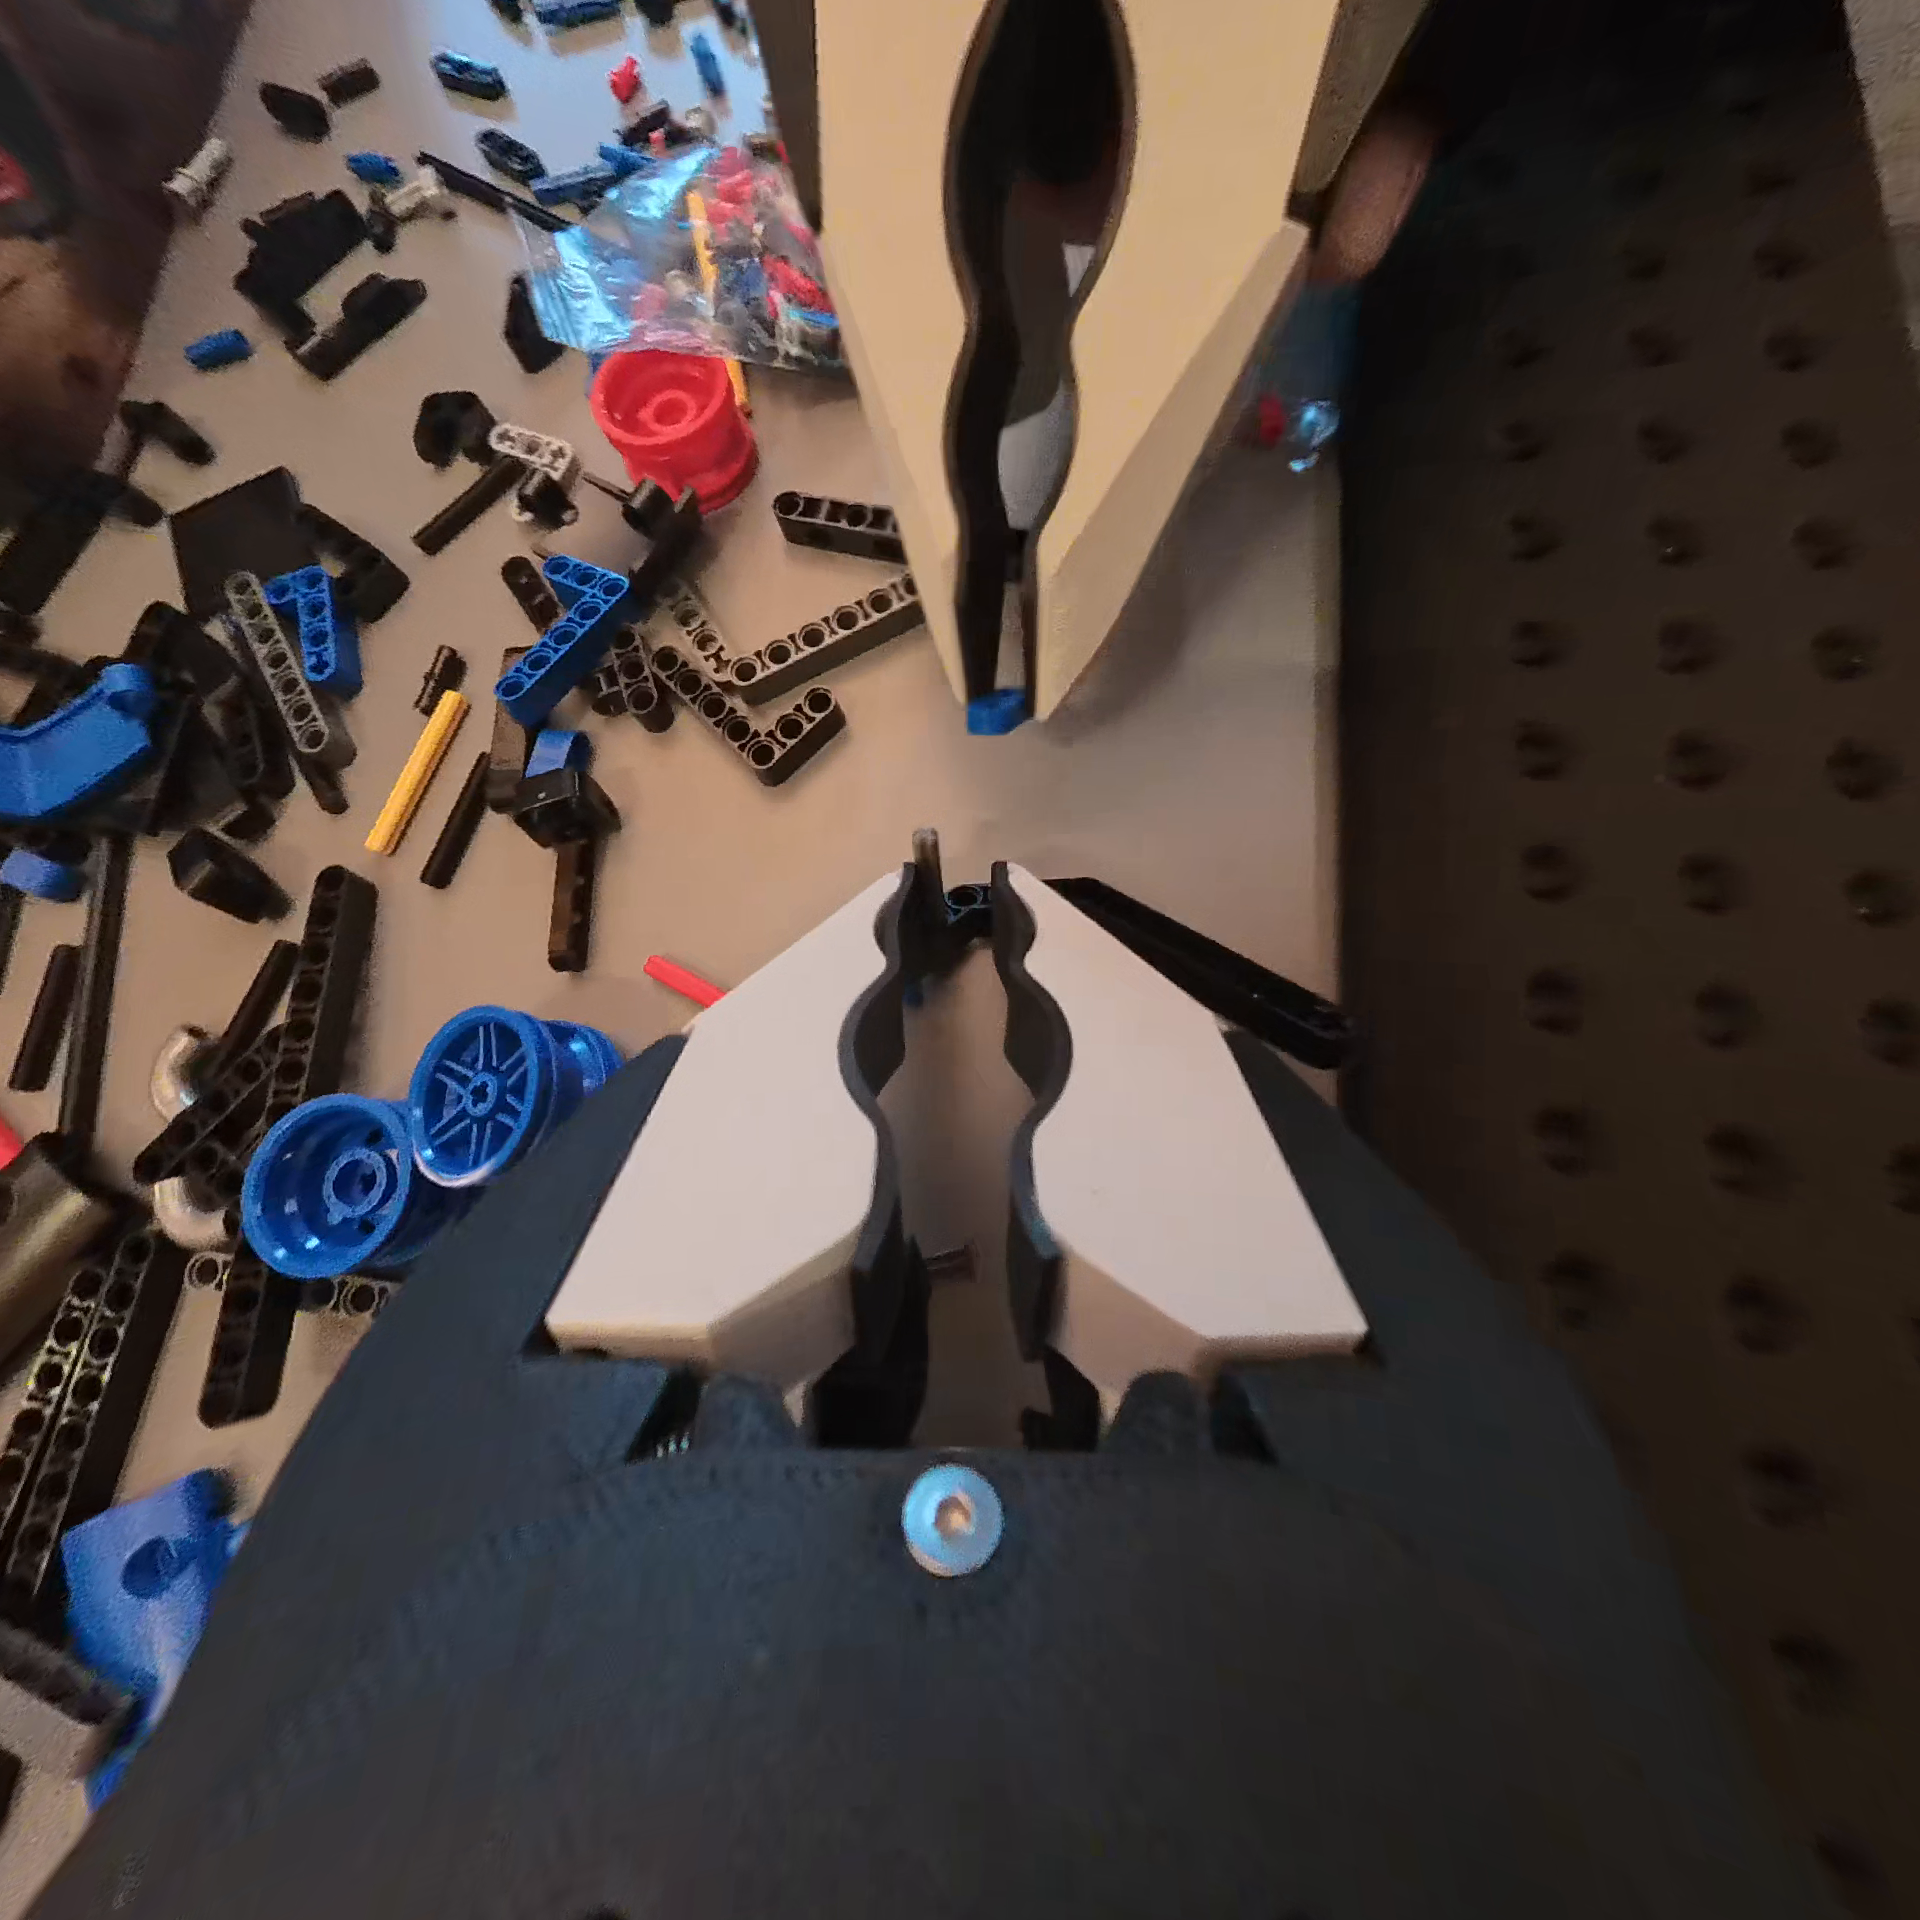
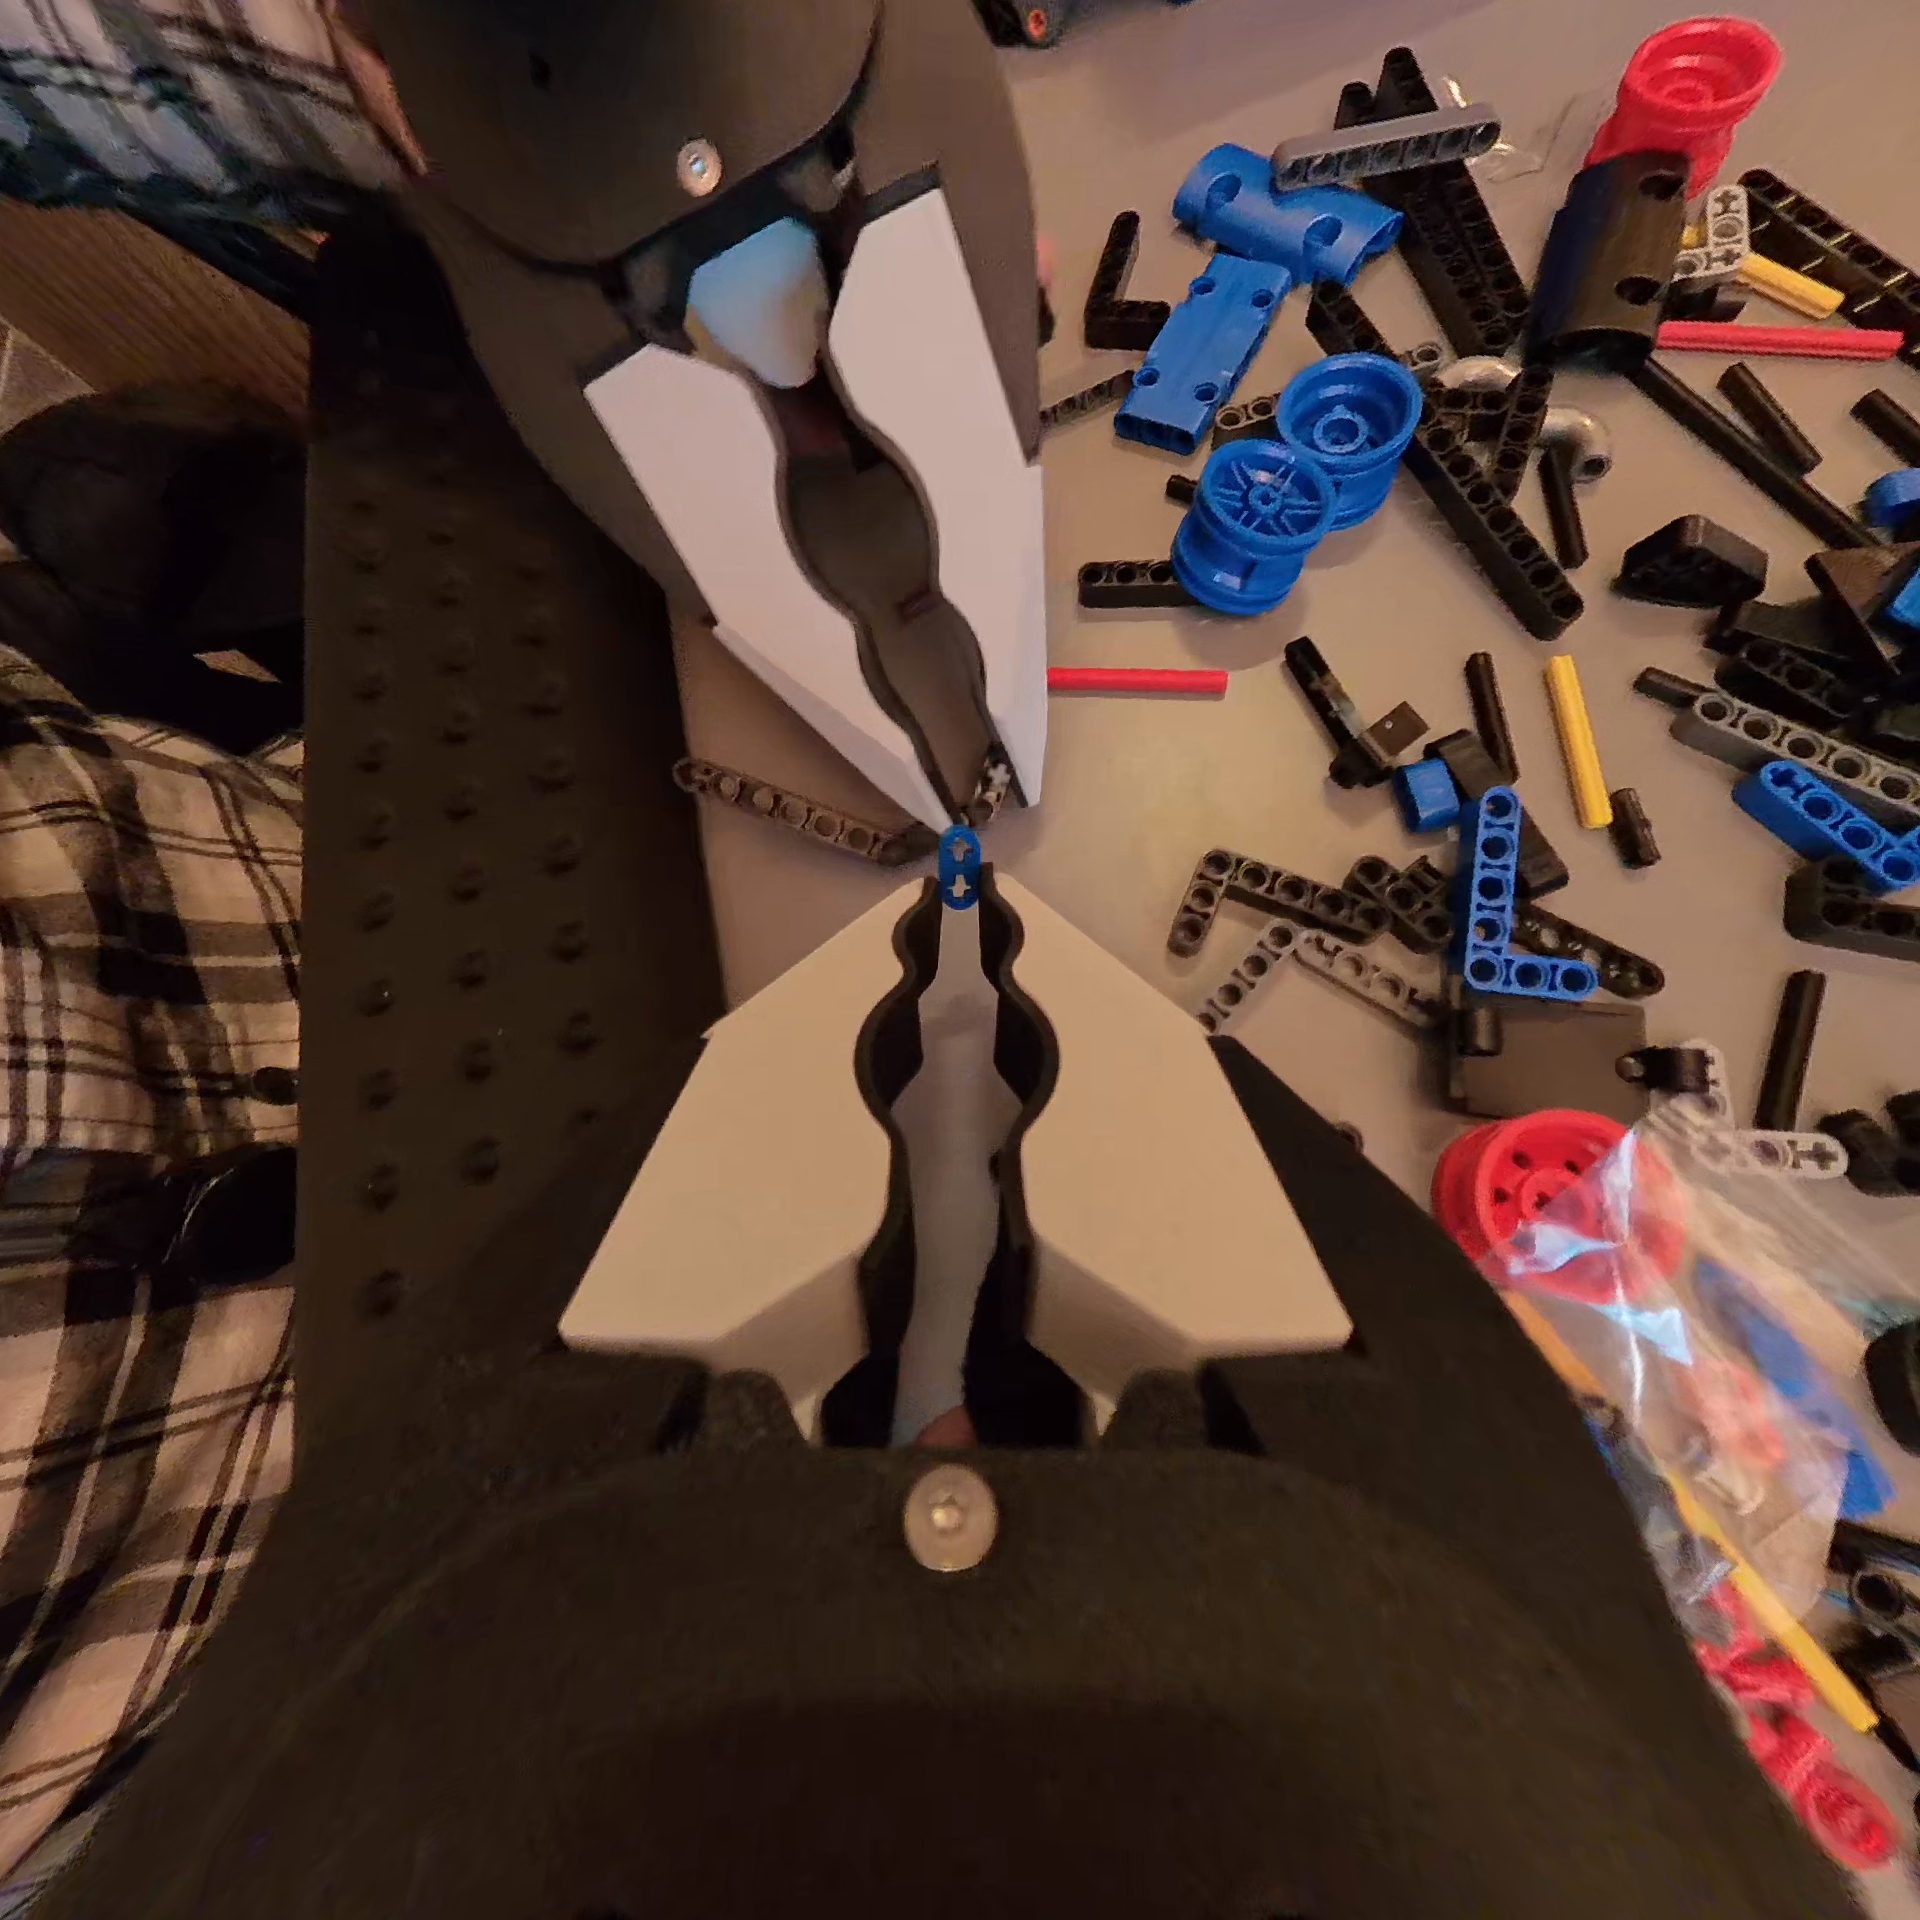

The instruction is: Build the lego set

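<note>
A: Your right gripper (image 2: 960, 883) is pinching a small blue two-hole liftarm (image 2: 958, 868) at the fingertips, jaws nearly closed on it.

B: Your left gripper (image 1: 954, 883) is clamping a black beam with an axle (image 1: 1195, 961), tips facing the right's, just apart.

A: You are working over a bare grey strip of table (image 1: 1174, 769), beside its edge; the loose parts pile (image 1: 312, 675) is crowding the other side.

A grey worktop (image 2: 1143, 790) is carrying a loose scatter of parts: two blue wheel hubs (image 2: 1294, 483) lying together, a red hub (image 1: 673, 426), black holed beams (image 1: 800, 649), a yellow axle (image 1: 418, 771), a red axle (image 2: 1138, 681) and a clear bag of small pieces (image 1: 675, 265).
</note>
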`<action>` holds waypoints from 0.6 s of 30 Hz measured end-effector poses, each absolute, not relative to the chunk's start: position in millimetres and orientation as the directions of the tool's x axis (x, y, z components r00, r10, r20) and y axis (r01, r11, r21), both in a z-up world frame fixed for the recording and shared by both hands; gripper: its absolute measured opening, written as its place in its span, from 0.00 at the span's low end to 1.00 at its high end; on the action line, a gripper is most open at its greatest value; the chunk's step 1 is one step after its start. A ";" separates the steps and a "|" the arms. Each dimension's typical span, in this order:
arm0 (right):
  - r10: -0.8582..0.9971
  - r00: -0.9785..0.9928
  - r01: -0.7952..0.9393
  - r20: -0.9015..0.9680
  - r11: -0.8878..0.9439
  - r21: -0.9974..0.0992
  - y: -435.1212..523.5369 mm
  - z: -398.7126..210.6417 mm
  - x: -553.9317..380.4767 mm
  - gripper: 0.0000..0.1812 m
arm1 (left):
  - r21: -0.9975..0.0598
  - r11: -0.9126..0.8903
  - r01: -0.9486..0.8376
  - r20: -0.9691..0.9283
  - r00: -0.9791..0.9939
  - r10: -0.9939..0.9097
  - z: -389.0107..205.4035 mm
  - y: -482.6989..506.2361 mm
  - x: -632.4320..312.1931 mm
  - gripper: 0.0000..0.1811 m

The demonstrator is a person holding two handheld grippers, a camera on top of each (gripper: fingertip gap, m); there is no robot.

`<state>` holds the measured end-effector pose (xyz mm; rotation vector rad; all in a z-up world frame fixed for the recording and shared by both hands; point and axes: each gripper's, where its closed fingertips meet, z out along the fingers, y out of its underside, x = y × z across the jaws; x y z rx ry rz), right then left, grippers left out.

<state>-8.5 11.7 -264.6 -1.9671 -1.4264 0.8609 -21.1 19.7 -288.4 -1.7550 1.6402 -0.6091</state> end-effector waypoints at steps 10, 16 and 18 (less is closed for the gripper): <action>0.950 0.252 0.628 -0.182 -0.304 -0.717 20.6 -271.0 -21.5 0.03 | -0.767 0.006 -0.641 -0.127 0.144 -0.981 -287.5 20.3 -16.3 0.06; 0.954 0.244 0.658 -0.175 -0.295 -0.693 17.8 -272.7 -20.8 0.03 | -0.765 0.041 -0.643 -0.166 0.136 -0.977 -286.6 18.8 -15.6 0.06; 0.954 0.243 0.662 -0.174 -0.294 -0.689 17.6 -272.7 -20.9 0.03 | -0.765 0.049 -0.642 -0.175 0.135 -0.975 -286.2 18.7 -15.6 0.05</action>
